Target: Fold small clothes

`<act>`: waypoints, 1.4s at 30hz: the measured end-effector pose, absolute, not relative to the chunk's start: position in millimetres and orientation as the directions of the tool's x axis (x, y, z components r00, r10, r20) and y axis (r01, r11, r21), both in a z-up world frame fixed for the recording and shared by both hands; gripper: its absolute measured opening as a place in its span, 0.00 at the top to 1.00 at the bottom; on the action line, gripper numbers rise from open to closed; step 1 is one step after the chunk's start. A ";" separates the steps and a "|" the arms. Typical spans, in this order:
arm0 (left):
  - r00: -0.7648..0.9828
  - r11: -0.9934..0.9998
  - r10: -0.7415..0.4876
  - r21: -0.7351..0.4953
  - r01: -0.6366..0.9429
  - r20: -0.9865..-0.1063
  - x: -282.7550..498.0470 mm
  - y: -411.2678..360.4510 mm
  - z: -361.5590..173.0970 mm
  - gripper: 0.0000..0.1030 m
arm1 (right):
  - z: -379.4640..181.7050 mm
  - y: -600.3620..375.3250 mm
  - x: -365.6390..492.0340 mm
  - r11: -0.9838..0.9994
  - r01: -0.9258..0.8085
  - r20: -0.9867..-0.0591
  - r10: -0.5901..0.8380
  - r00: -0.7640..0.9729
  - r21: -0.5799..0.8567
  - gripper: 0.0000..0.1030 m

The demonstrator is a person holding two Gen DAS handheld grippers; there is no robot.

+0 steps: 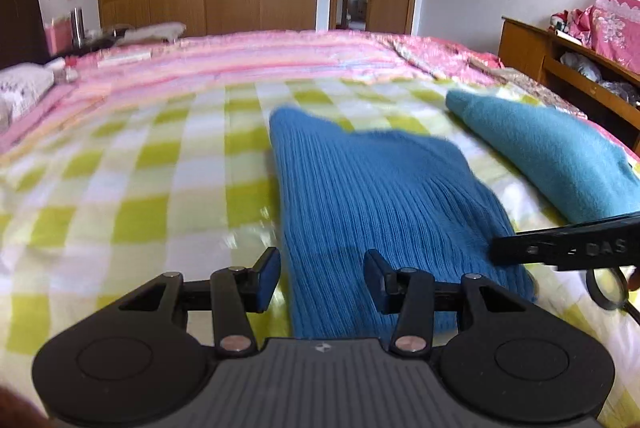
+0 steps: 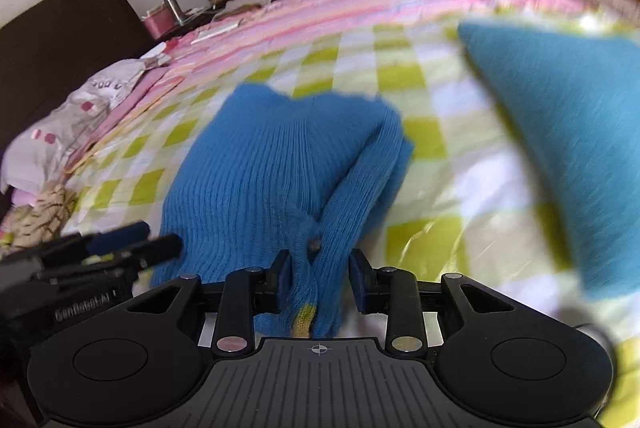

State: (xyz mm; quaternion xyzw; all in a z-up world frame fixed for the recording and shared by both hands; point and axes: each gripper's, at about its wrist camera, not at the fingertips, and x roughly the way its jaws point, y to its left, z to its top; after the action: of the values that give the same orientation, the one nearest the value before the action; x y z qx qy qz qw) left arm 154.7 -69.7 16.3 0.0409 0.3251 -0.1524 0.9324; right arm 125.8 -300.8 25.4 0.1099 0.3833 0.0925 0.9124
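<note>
Over checked bedspread [image 1: 140, 167]: right hand-held gripper [image 2: 320, 282] angled down, pinching blue knit sweater [image 2: 272, 163]; left hand-held gripper [image 1: 322, 278] spread.

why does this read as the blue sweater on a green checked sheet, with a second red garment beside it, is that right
Not quite: the second garment is teal, not red, as the right wrist view shows. The blue sweater does lie on the green checked sheet, with the garment beside it.

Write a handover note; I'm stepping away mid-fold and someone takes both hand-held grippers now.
Left hand-held gripper: jaws part open over the near edge of the blue ribbed sweater, gripping nothing.
Right hand-held gripper: jaws close around the sweater's bunched near end.
Done: sleeve lies folded across the sweater's body; a teal garment lies to the right on the checked blanket.
Left: finish folding the sweater.
</note>
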 end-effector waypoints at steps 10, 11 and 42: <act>0.778 0.958 -0.212 0.030 0.284 -0.591 194.0 -76.9 21.3 0.51 | 52.2 -261.5 156.6 0.984 -0.099 -0.581 0.168 0.796 0.149 0.72; 0.778 0.960 -0.208 0.030 0.280 -0.593 198.8 -78.1 20.1 0.51 | 47.4 -257.2 166.6 0.983 -0.096 -0.591 0.171 0.788 0.156 0.75; 0.709 0.961 -0.170 0.044 0.273 -0.685 158.2 -68.1 -1.5 0.48 | 26.3 -266.2 126.5 0.986 0.030 -0.666 0.089 0.740 0.165 0.83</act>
State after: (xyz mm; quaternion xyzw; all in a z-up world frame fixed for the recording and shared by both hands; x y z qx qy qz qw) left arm 158.2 -68.1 -1.5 0.0712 0.3624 -0.1200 0.9215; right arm 126.5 -266.2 26.3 0.0826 0.3599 0.0158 0.9292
